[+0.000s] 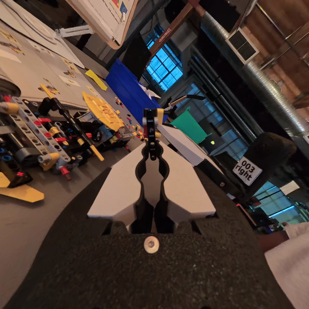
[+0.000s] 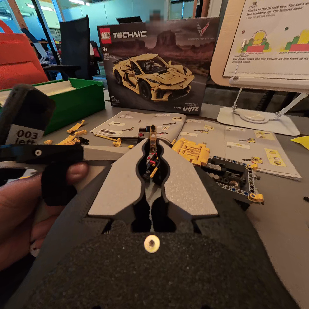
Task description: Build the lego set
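My left gripper (image 1: 151, 145) is shut on a small sub-assembly (image 1: 151, 127): a black beam topped with grey, red and yellow parts, held above the table. My right gripper (image 2: 152, 142) is shut on a yellow beam (image 2: 153, 136) of what looks like the same sub-assembly, with black, grey and red parts (image 2: 143, 133) at its far end. The two grippers meet at a right angle; the right one shows in the left wrist view (image 1: 182, 145), the left one in the right wrist view (image 2: 50, 152). The part-built chassis (image 2: 232, 178) lies on the table, also seen in the left wrist view (image 1: 50, 142).
A yellow panel (image 2: 190, 152) lies by the chassis. The open booklet (image 2: 225, 138), set box (image 2: 157, 65), green bin (image 2: 75, 100), blue bin (image 1: 128, 90) and a white sheet stand (image 2: 257, 117) ring the work area. Loose yellow parts (image 2: 75, 132) lie scattered. A hand (image 2: 25, 209) holds the left gripper. My left and right fingertips are right by each other.
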`<state>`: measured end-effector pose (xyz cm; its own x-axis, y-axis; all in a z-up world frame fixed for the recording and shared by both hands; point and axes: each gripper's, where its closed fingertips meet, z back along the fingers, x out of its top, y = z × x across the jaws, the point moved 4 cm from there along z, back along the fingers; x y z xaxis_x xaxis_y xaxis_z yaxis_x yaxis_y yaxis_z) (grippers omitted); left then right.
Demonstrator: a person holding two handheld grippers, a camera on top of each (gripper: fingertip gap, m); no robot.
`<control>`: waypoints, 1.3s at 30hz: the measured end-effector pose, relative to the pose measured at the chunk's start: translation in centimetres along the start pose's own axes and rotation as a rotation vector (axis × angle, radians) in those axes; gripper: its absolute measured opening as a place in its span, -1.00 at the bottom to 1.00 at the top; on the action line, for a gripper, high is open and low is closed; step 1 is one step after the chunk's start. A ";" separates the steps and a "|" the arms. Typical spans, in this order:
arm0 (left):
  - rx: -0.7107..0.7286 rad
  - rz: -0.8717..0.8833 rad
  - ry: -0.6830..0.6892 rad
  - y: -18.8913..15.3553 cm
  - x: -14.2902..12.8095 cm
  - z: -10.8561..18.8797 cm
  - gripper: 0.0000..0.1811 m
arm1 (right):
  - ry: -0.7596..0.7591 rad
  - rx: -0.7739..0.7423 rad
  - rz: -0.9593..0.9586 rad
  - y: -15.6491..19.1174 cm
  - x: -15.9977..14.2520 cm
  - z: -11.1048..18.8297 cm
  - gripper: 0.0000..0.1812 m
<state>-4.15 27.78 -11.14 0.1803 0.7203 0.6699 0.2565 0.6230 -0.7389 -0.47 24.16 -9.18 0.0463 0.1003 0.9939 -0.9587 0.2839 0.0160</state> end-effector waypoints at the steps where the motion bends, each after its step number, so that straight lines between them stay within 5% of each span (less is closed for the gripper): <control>1: -0.005 0.013 -0.003 0.1 0.0 0.0 -0.92 | 0.022 0.005 -0.006 0.0 0.0 -0.1 -0.92; 19: -0.115 0.145 -0.051 0.4 0.7 0.5 -0.92 | 0.073 0.194 -0.189 -0.4 0.7 -0.5 -0.81; 22: -0.167 0.145 -0.078 -0.2 1.2 0.8 -0.92 | 0.031 0.346 -0.284 -0.9 1.9 0.3 -0.59; 26: -0.281 0.160 -0.046 -1.6 0.9 0.5 -0.92 | 0.115 0.741 -0.513 -1.9 3.6 2.2 -0.44; 29: -0.344 0.131 -0.006 -2.8 0.3 0.1 -0.92 | 0.236 0.919 -0.569 -2.2 3.1 2.8 -0.46; 39: -0.380 0.064 0.068 -4.2 -0.8 -0.5 -0.92 | 0.276 0.985 -0.477 -1.3 1.7 3.1 -0.77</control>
<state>-4.92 24.39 -8.52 0.2666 0.7243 0.6359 0.5739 0.4108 -0.7085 -0.03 21.05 -7.16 0.4102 0.4250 0.8069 -0.6243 -0.5141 0.5882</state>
